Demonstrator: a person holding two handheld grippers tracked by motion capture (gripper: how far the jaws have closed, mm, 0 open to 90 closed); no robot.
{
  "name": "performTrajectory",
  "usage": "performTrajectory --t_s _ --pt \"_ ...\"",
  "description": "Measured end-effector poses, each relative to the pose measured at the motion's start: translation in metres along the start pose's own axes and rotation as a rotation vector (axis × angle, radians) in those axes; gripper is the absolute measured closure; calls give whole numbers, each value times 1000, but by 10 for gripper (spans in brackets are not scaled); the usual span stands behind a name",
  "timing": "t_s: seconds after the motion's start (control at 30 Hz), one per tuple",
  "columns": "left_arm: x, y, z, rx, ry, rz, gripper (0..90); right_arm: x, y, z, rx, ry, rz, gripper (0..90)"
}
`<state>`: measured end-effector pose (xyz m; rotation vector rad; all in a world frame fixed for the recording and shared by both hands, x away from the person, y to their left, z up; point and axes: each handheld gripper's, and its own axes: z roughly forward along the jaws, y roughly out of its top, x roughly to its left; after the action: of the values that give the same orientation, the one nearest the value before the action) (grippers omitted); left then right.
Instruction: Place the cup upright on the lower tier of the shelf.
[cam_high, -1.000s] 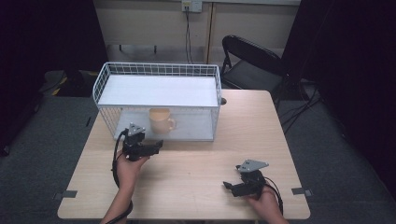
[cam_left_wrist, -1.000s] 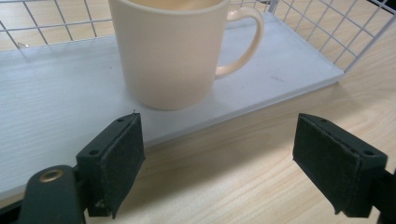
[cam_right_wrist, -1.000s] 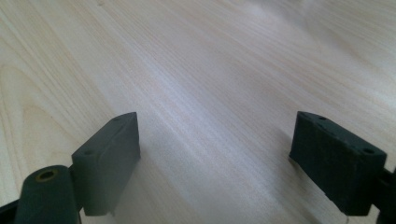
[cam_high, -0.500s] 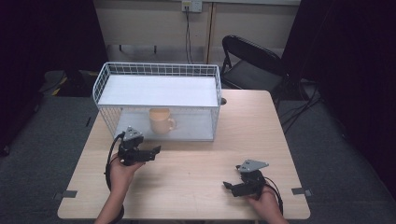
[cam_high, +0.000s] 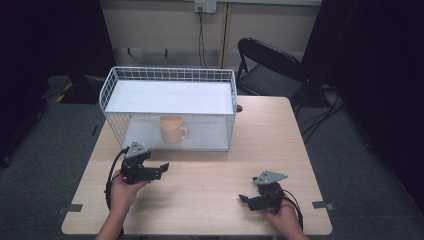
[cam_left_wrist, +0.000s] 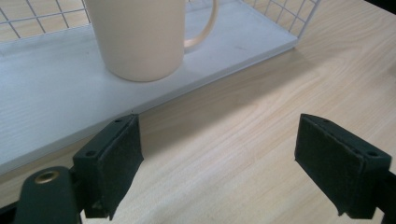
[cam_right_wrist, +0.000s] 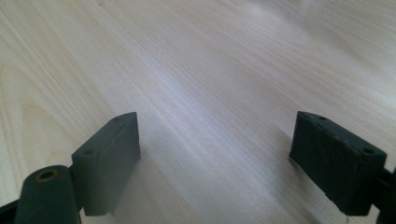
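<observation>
A cream mug (cam_high: 172, 129) stands upright on the lower white board of a white wire rack (cam_high: 170, 95), with its handle to the right. In the left gripper view the mug (cam_left_wrist: 140, 37) rises just beyond the board's front edge (cam_left_wrist: 46, 107). My left gripper (cam_high: 162, 168) is held above the table in front of the rack, open and empty, pointing right; in its own view the left gripper (cam_left_wrist: 219, 161) has its jaws wide apart. My right gripper (cam_high: 243, 199) hovers near the front right, open and pointing left. In its own view the right gripper (cam_right_wrist: 217, 156) has bare wood between its jaws.
The wooden table (cam_high: 280, 145) spreads bare to the right of the rack. A black folding chair (cam_high: 270, 70) stands behind the table's far right corner. The rack's upper shelf (cam_high: 170, 97) covers the mug from above.
My left gripper has drawn back from the rack toward the table's near edge. The right gripper and the mug have stayed put.
</observation>
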<state>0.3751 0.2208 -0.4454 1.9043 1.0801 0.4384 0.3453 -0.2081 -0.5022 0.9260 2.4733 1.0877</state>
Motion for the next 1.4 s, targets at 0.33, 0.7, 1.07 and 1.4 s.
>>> performTrajectory --t_s 0.33,0.7,1.07,1.4 --pt "1 -11 -7 26 -10 20 149 0 0 0 0 0 0 149" --pt "3 -24 -18 41 -38 -3 152 0 0 0 0 0 0 149" --pt "8 -36 -27 63 -36 16 156 0 0 0 0 0 0 149" --pt "13 -49 -31 87 -34 26 158 0 0 0 0 0 0 149"
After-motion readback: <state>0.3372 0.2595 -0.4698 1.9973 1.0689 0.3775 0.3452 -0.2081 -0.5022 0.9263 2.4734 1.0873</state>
